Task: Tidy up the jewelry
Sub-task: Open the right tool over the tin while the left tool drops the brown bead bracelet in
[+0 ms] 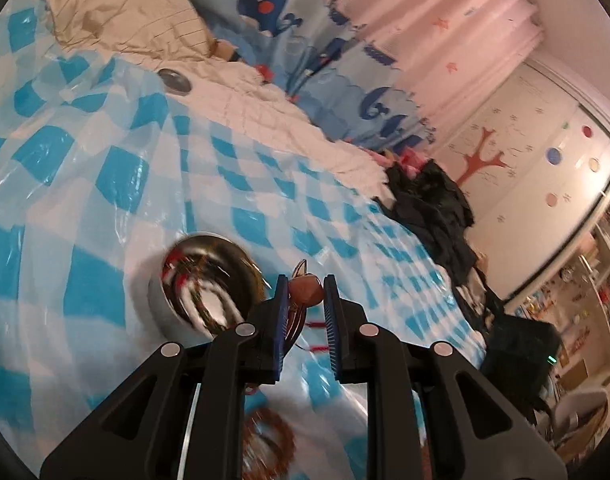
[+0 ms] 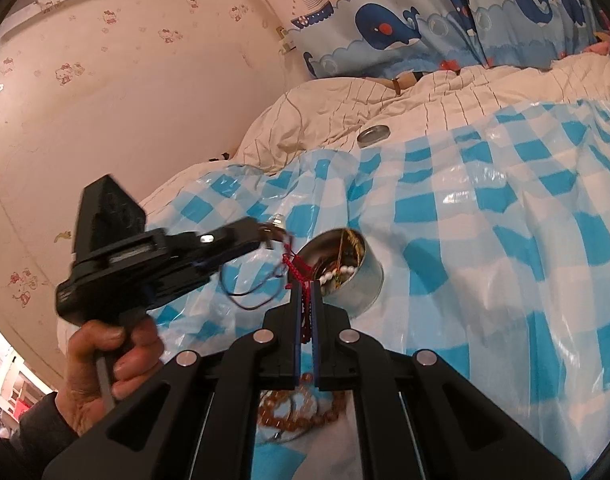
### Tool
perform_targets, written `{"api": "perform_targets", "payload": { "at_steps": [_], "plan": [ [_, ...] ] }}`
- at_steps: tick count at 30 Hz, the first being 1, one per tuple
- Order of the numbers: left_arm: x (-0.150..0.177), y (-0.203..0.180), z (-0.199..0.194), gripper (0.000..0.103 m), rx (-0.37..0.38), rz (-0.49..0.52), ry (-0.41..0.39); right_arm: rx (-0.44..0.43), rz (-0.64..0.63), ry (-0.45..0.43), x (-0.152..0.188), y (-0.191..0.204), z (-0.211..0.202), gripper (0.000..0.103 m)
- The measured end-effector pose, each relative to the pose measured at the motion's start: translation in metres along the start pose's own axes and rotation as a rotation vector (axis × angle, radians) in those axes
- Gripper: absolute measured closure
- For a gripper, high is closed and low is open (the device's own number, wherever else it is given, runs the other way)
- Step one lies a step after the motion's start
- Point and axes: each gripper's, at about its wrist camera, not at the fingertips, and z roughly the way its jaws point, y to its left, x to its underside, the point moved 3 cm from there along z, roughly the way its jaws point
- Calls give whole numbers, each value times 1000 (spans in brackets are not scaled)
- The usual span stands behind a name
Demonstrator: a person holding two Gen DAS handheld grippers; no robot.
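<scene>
We see the left gripper closed on a reddish-brown pendant pinched between its blue pads, with a thin cord trailing below it; in the right wrist view this gripper is gripped by a hand and sits raised just left of the metal bowl; the right gripper has its jaws nearly together, clamped on a red braided cord that runs up toward the left gripper's tip; the bowl stands on the blue-and-white checked plastic sheet and holds white beads and other strands; an amber bead bracelet lies on the sheet below the right gripper; a small metal lid rests farther back on the cream quilt.
</scene>
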Motion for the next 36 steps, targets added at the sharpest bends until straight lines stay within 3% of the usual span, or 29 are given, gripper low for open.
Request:
{"api": "perform_targets", "payload": {
  "at_steps": [1, 3, 5, 8, 10, 12, 13, 17, 22, 25, 28, 31, 36],
  "plan": [
    [-4, 6, 8, 85, -26, -9, 2, 3, -3, 0, -4, -1, 4, 98],
    [-13, 20, 27, 61, -98, -14, 30, 15, -20, 6, -14, -1, 18, 98],
    [-19, 33, 34, 51, -199, -26, 34, 26, -42, 22, -22, 1, 35, 98],
    [-28, 52, 24, 44, -249, -121, 12, 40, -91, 57, -29, 6, 65, 98],
    [-31, 53, 14, 43, -281, -118, -3, 76, -136, 95, -31, 8, 88, 97],
    [-34, 49, -2, 37, -308, -98, -29, 128, -180, 152, -28, 7, 111, 79],
    [-33, 47, -9, 35, -316, -96, -39, 155, -187, 152, -26, 5, 114, 76],
    [-22, 37, -30, 29, -354, -69, -47, 190, -185, 111, -19, 1, 87, 72],
    [15, 20, -50, 25, -416, 14, -5, 221, -163, 112, 13, -7, 38, 57],
    [41, 8, -63, 20, -457, 61, 2, 237, -122, 152, 39, -17, 20, 56],
    [61, -1, -76, 16, -485, 67, -21, 252, -34, 133, 56, -27, 5, 51],
    [71, -10, -79, 14, -488, 81, -25, 308, 12, 103, 69, -38, 6, 49],
    [70, -27, -82, 13, -481, 138, -32, 418, -17, 92, 81, -44, 16, 49]
  ]
}}
